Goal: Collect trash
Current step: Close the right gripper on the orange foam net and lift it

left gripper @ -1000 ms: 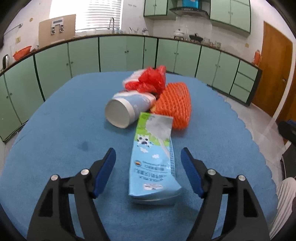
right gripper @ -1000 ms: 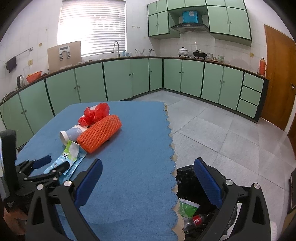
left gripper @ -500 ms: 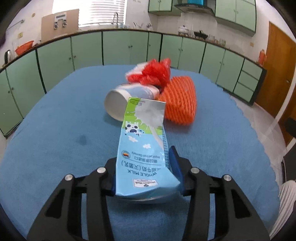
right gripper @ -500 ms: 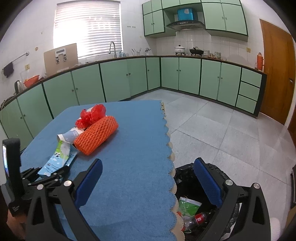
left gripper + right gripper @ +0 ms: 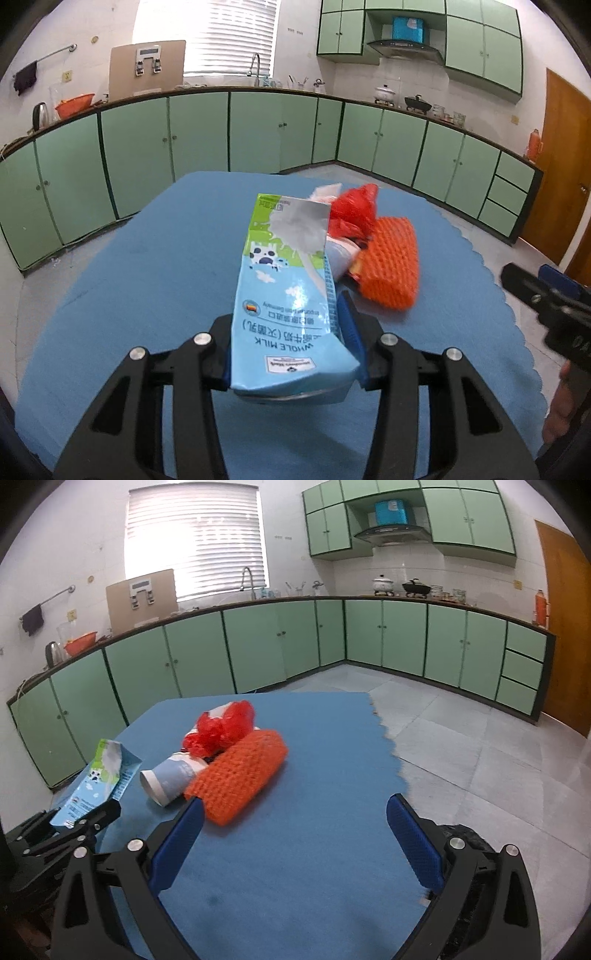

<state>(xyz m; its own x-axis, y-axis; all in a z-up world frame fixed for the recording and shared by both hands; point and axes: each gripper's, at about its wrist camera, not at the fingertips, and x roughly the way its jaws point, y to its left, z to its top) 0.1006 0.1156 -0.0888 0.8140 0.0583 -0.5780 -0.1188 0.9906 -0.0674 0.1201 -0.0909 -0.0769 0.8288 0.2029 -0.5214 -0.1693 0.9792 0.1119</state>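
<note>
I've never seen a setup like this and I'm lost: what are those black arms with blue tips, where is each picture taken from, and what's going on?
No robot here: a person holds a two-finger grasping tool in each hand, with a camera on each looking along its fingers. One picture is from the left tool, which is clamped on a flattened milk carton. The other is from the right tool, open and empty. On the blue table lie a paper cup, an orange foam net and a crumpled red plastic bag.
</note>
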